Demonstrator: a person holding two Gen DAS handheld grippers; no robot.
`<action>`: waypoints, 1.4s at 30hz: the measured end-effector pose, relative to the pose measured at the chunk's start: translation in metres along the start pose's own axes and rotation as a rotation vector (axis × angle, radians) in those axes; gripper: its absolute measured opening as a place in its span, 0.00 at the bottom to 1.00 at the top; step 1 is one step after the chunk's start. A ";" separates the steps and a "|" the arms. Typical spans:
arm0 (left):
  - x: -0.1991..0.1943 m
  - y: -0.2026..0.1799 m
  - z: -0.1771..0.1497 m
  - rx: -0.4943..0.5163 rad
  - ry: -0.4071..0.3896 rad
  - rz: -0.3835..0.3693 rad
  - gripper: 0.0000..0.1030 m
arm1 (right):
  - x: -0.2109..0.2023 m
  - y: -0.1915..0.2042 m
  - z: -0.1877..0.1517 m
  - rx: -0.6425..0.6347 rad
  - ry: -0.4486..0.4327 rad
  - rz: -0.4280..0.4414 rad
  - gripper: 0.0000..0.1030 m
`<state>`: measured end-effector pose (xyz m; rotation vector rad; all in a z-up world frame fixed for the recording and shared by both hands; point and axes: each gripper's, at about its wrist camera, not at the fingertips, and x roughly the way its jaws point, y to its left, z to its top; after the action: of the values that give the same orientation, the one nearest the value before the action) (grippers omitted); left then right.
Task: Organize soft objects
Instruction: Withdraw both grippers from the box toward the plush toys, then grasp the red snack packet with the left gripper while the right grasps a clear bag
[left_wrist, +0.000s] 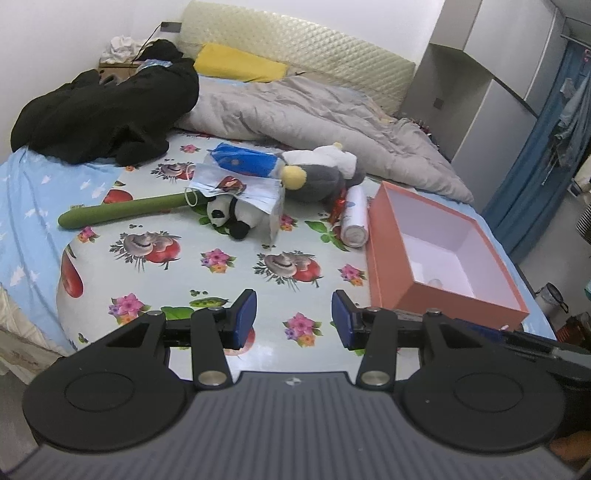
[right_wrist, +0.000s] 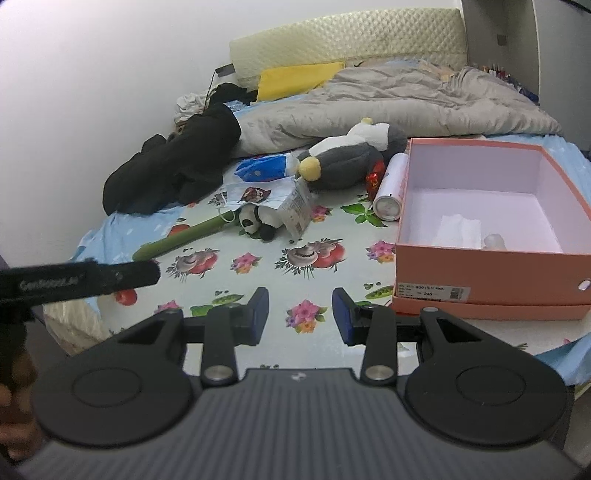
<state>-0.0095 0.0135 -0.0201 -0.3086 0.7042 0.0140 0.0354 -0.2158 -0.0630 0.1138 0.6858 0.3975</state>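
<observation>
My left gripper (left_wrist: 294, 320) and my right gripper (right_wrist: 301, 316) look alike: matte black linkage arms with triangular cut-outs, silver round pivot pins, and broad black discs on either side of a ribbed dark grey body bearing a small pale emblem at its top edge. My jaws are faced with dark blue pads (left_wrist: 245, 314). A black strap (right_wrist: 79, 280) with pale lettering shows in my right view, and bare skin at the left edge.
</observation>
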 end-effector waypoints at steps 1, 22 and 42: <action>0.003 0.002 0.002 -0.004 0.004 0.002 0.50 | 0.004 -0.001 0.001 0.004 0.005 0.001 0.40; 0.165 0.064 0.069 -0.027 0.142 0.053 0.50 | 0.138 0.016 0.040 -0.043 0.125 0.027 0.40; 0.306 0.095 0.146 0.029 0.121 0.065 0.63 | 0.287 0.012 0.073 -0.065 0.188 0.053 0.56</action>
<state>0.3061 0.1183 -0.1367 -0.2606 0.8339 0.0469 0.2793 -0.0902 -0.1743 0.0332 0.8560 0.4849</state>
